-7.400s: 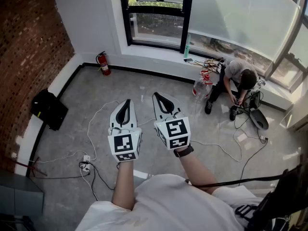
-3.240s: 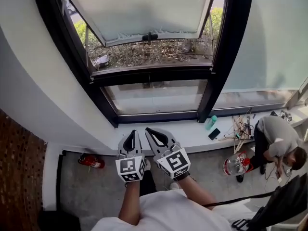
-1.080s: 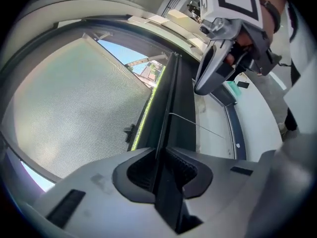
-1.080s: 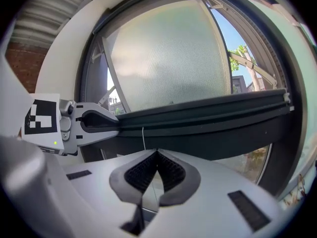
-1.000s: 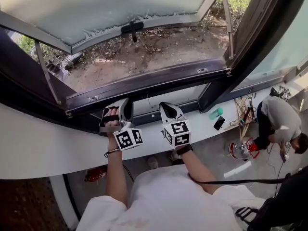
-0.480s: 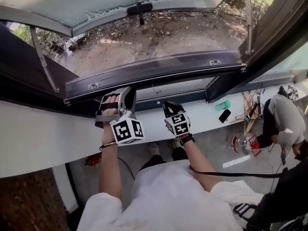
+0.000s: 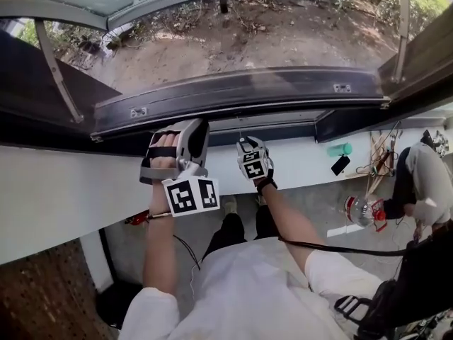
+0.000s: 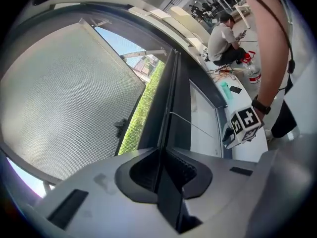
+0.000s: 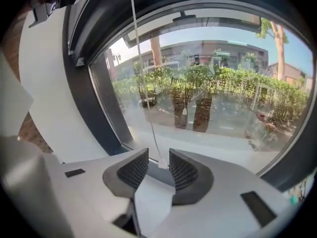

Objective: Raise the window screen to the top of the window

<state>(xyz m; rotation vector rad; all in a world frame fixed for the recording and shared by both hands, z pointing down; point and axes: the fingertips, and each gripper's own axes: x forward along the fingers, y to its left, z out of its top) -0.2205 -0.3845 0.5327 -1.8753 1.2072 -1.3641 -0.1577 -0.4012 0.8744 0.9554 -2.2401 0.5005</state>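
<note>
Left gripper [image 7: 192, 129]: clenched, ribbed pads pressed together. Tips sit at the edge of the dark metal window-frame rail [image 7: 233, 94]. Whether they nip that edge or only touch it cannot be settled from the left gripper view. The left hand [image 7: 164, 158] is wrapped round the gripper's handle, with the marker cube towards the body.

Right gripper [image 7: 245, 143]: released, jaws apart. A thin white pull cord [image 9: 143, 83] hangs down in front of the lower glass pane and passes between the pads. Its small white end piece [image 9: 161, 165] lies in the gap, not pinched.

The grey mesh window screen [image 8: 64, 98] lies beyond the rail. It fills the opening left of the frame in the left gripper view and carries a small black handle [image 8: 120, 128].

Both grippers are above the white windowsill [image 7: 71, 190], near each other, with the left one higher against the rail.

On the sill to the right are a teal bottle [image 7: 340, 149] and, just beside it, a black phone [image 7: 340, 165]. A person in a grey shirt [image 7: 425, 183] is on the floor at far right, near a clear water jug with a red cap [image 7: 361, 211].
</note>
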